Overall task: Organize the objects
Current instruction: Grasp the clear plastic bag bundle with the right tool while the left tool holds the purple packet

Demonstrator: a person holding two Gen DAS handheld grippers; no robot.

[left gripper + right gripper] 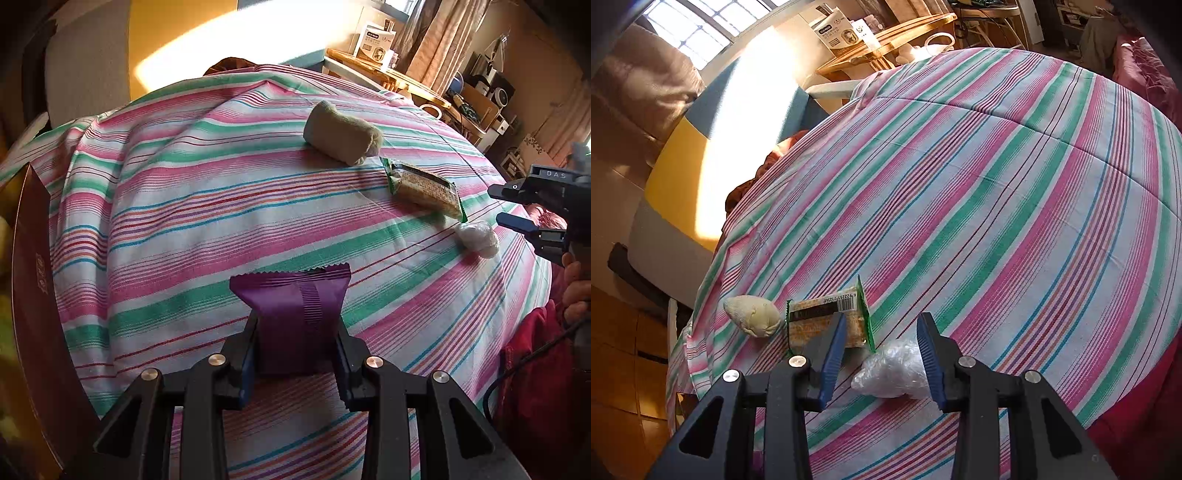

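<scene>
Purple packet (pixel 291 314) unlabelled; cracker pack (pixel 827 317) barcode 6922251712148.

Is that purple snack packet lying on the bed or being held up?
Held up. The left hand-held gripper is shut on the purple packet, its pads pressing both sides, above the striped sheet.

Striped bedsheet (pixel 184 206), rolled beige sock (pixel 341 134), green-edged cracker packet (pixel 423 186), crumpled clear plastic (pixel 476 238)
</scene>
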